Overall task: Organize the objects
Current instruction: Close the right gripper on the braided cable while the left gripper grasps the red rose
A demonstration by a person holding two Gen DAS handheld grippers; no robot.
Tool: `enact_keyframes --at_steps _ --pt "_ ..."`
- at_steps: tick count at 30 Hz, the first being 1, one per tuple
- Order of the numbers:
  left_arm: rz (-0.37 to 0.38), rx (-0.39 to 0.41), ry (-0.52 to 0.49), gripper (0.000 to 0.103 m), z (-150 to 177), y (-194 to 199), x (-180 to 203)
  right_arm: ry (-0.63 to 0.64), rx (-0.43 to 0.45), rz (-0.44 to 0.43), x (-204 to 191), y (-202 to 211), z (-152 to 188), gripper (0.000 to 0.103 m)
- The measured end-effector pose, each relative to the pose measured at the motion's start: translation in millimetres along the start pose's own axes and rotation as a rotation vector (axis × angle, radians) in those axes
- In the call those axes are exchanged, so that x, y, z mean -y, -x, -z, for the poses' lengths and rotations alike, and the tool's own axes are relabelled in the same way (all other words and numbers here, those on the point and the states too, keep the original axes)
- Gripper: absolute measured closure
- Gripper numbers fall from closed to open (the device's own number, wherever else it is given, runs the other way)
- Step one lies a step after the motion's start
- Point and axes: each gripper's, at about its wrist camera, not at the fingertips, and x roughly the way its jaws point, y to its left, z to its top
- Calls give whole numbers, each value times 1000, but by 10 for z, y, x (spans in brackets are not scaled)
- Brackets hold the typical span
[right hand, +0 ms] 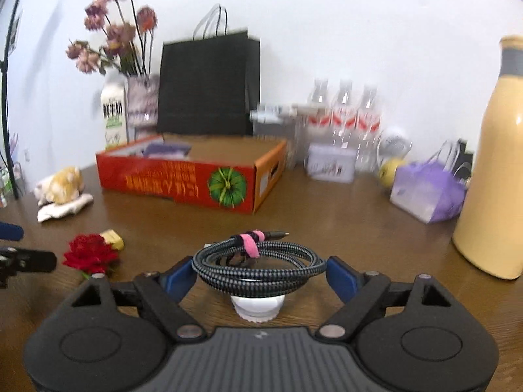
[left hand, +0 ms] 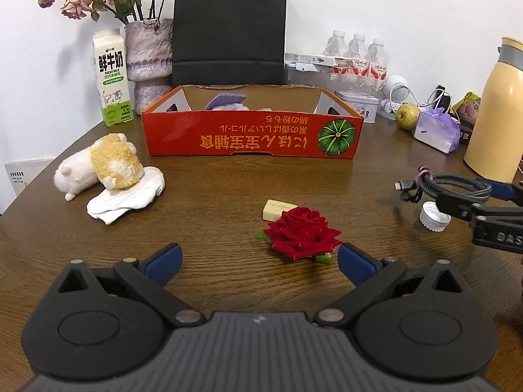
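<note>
While the right tongs (right hand: 260, 276) grip a coiled cable (right hand: 258, 263) between their blue pads, the left tongs (left hand: 260, 263) hang released above the worktop (left hand: 212, 192).

Held clear of the wood, the braided coil (bound with a pink strap) sits over a white bottle cap (right hand: 258, 307), its plug end pointing away from the camera; the left-wrist view shows the same coil (left hand: 454, 189) lifted above the cap (left hand: 433, 215). Between the left tongs' spread tips and just ahead of them lies a red rose (left hand: 300, 236), touching a small pale yellow block (left hand: 276, 209) behind it. Further back stands an open orange cardboard box (left hand: 251, 135) with purple cloth inside. Left of it a plush toy (left hand: 98, 165) rests on white folded cloth (left hand: 126, 197), and a tall yellow flask (left hand: 497, 111) stands at far right.
</note>
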Motion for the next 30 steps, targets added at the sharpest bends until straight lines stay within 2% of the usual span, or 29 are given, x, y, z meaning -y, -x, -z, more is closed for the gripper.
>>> enact_keyframes --at_steps 7,16,23,24,26,27,29,30 --pt "14 -10 -6 0 -14 -73 -1 35 91 8 -219 227 20 18" --pt "26 -36 -51 0 -91 -298 201 26 106 23 -231 243 32 18" --pt "-18 -46 -29 0 -138 -485 281 34 114 18 -244 248 40 18" --pt "-23 -50 -25 3 -137 -497 277 34 114 17 -244 245 38 18" --pt "-3 -55 -32 25 -130 -489 281 36 114 17 -244 243 38 18" --pt "18 -55 -34 46 -121 -476 284 37 115 17 -243 243 40 18" --pt "44 -49 -27 55 -105 -448 285 38 114 17 -245 245 41 18" --pt "53 -40 -20 63 -95 -430 275 37 114 17 -245 246 41 18"
